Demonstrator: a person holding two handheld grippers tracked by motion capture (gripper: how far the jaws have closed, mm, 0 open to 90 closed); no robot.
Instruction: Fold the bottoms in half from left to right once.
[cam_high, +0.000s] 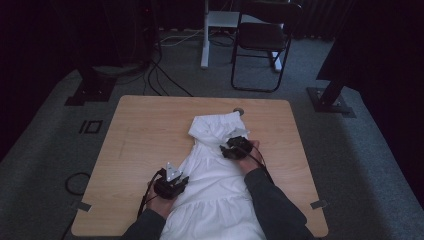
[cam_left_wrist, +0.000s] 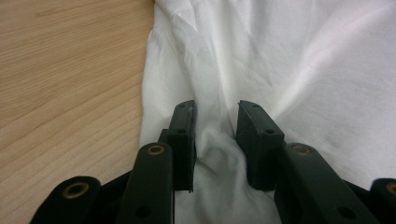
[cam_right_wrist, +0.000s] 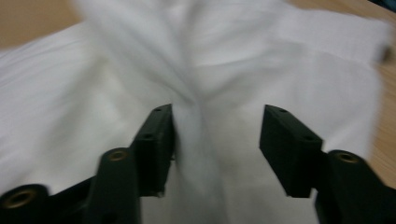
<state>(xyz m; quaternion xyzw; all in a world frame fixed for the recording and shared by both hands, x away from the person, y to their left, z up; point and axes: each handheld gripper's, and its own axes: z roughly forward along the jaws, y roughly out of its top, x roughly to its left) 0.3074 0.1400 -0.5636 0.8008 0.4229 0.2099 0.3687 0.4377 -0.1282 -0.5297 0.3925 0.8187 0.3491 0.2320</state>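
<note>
- While both hands work low on the wooden table (cam_high: 145, 130), the high view shows a white garment (cam_high: 210, 170) lying down the middle, its far end bunched near a small round fitting (cam_high: 239, 111); the left gripper (cam_high: 172, 184) sits at its near-left edge, the right gripper (cam_high: 235, 147) on its right side farther up.
- Left gripper view: jaws pinch a raised ridge of the cloth (cam_left_wrist: 215, 149) just beside the hem, table to the left.
- Right gripper view: blurred, jaws spread apart over the fabric (cam_right_wrist: 210, 130), pads clear of it, nothing held.
- Soft, light, floppy stuff, I reckon; best pinched at a hem or fold.
</note>
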